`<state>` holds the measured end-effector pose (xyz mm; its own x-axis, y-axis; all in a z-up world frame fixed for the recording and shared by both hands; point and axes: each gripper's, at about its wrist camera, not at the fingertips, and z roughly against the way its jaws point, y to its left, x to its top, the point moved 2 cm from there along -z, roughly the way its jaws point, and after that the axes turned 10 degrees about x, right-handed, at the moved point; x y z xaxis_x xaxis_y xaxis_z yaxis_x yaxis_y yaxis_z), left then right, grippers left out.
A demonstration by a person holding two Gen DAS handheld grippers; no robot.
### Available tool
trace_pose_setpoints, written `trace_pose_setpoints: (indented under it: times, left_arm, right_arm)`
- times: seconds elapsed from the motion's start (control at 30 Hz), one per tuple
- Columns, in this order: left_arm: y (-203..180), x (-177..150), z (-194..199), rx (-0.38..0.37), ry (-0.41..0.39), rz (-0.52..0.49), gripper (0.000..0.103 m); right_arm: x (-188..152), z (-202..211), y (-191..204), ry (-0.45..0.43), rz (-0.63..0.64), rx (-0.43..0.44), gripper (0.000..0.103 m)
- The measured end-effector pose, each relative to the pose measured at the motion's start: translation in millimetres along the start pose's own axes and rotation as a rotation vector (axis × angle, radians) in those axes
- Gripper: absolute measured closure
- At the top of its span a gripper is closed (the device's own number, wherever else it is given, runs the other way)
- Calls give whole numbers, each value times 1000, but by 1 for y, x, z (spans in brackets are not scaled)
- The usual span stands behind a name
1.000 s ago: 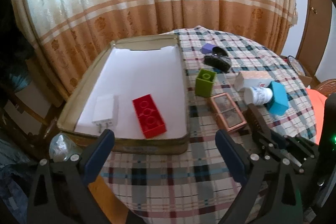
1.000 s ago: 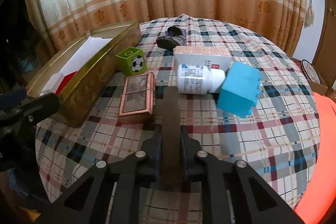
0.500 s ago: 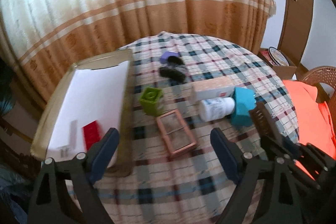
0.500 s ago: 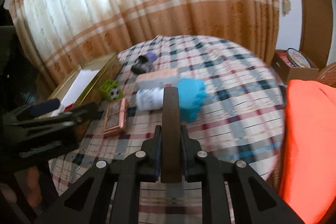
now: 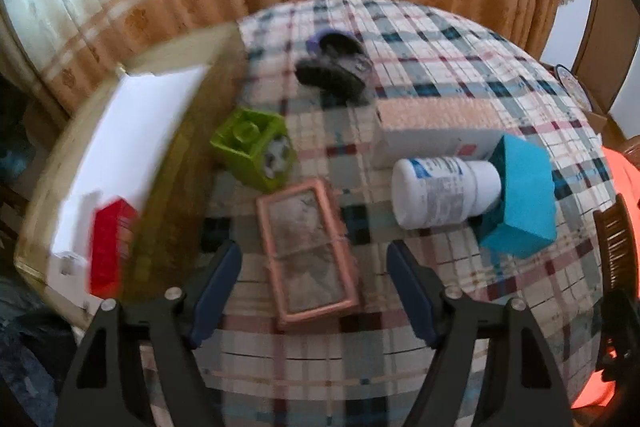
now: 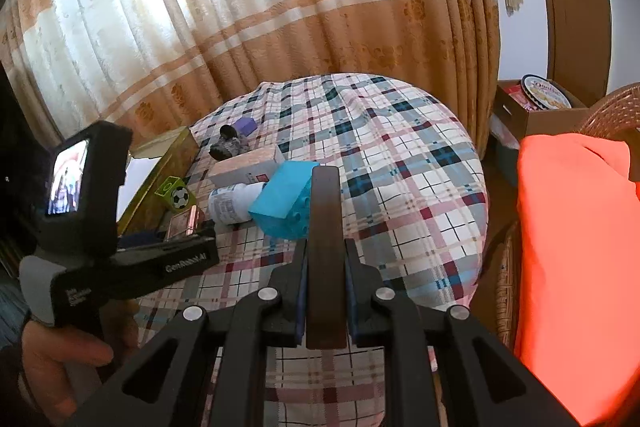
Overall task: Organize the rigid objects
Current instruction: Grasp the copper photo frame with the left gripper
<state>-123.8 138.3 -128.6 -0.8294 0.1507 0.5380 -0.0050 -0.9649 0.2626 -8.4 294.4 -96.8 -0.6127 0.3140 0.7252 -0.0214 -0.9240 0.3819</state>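
Observation:
My left gripper (image 5: 314, 283) is open and empty, hovering just above a pink-framed flat box (image 5: 306, 251) on the plaid table. Beyond it lie a green cube (image 5: 254, 147), a white pill bottle (image 5: 440, 191), a blue block (image 5: 520, 199), a white-and-pink carton (image 5: 432, 131) and a dark toy car (image 5: 332, 71). The gold tray (image 5: 172, 183) at left holds a red brick (image 5: 108, 247) and a white charger (image 5: 68, 259). My right gripper (image 6: 325, 251) is shut on a dark brown comb (image 6: 325, 227), held above the table's right side.
A purple block (image 6: 245, 126) lies behind the toy car. Orange cloth (image 6: 576, 267) covers a wicker chair at right. A cardboard box with a round tin (image 6: 546, 93) sits by the wooden door. Curtains hang behind the table.
My left gripper has swung right from the tray and dropped toward the pink-framed box. My right gripper has lifted and pulled back to the right, still holding the comb.

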Motion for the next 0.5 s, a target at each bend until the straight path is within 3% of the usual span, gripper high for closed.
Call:
trace_pose_setpoints:
  times: [0.2, 0.3, 0.43, 0.5]
  left_arm:
    - [-3, 5, -5, -24, 12, 32, 27]
    - [6, 2, -8, -75, 36, 118, 27]
    - [6, 0, -5, -80, 6, 118, 27]
    - [6, 0, -4, -92, -4, 106, 34]
  right_arm:
    - [-1, -3, -4, 11, -14, 8, 86]
    - [-1, -4, -7, 15, -25, 5, 86]
    - [-1, -3, -6, 19, -26, -6, 86]
    - [-1, -3, -5, 19, -25, -7, 86]
